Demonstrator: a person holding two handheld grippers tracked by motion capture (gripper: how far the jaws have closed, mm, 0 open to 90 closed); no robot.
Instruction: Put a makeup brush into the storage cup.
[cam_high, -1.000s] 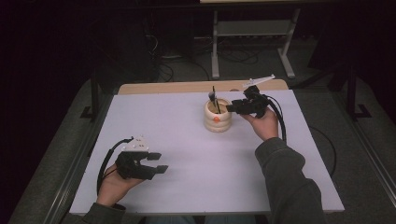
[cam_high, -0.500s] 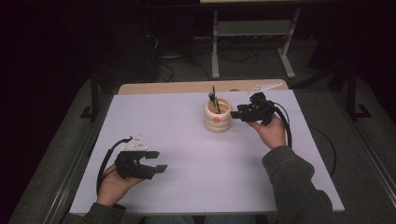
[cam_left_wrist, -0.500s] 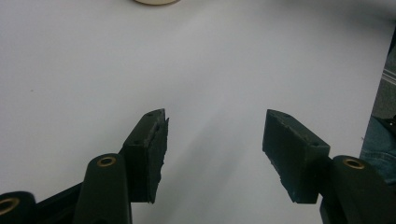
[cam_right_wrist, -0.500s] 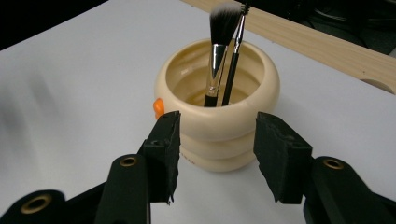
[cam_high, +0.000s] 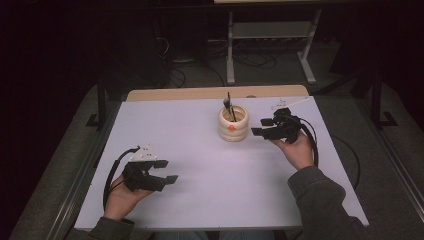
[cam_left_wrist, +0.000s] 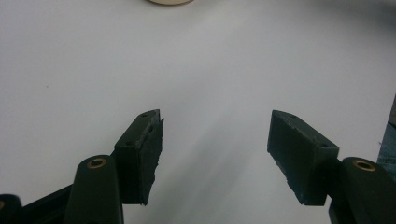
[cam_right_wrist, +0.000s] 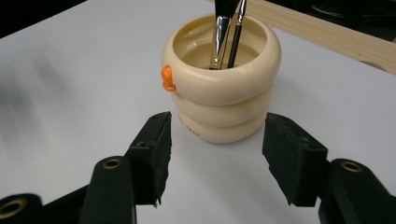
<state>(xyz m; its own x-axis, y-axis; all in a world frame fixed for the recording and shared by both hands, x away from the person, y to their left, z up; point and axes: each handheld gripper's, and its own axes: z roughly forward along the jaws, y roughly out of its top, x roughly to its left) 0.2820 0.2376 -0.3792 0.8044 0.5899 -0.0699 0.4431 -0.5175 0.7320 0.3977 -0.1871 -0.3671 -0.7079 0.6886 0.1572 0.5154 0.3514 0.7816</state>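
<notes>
Cream holder (cam_right_wrist: 223, 88) just ahead of right gripper (cam_right_wrist: 217, 156), jaws apart, untouched

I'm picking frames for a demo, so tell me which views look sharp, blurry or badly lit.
High view: dark surroundings, table evenly lit, small and soft. Right gripper view: cream ringed brush holder and its brushes sharp, table smeared at left. Left gripper view: jaws crisp, holder's base cut off at the top.

Brushes (cam_right_wrist: 227, 32) in right gripper view: tops cut off by upper edge; tips hidden inside cup (cam_right_wrist: 219, 84). Cup's small print too small to read. Left gripper view: cup (cam_left_wrist: 169, 2) cut by top edge, just a sliver. High view: forearms cut off at bottom edge
</notes>
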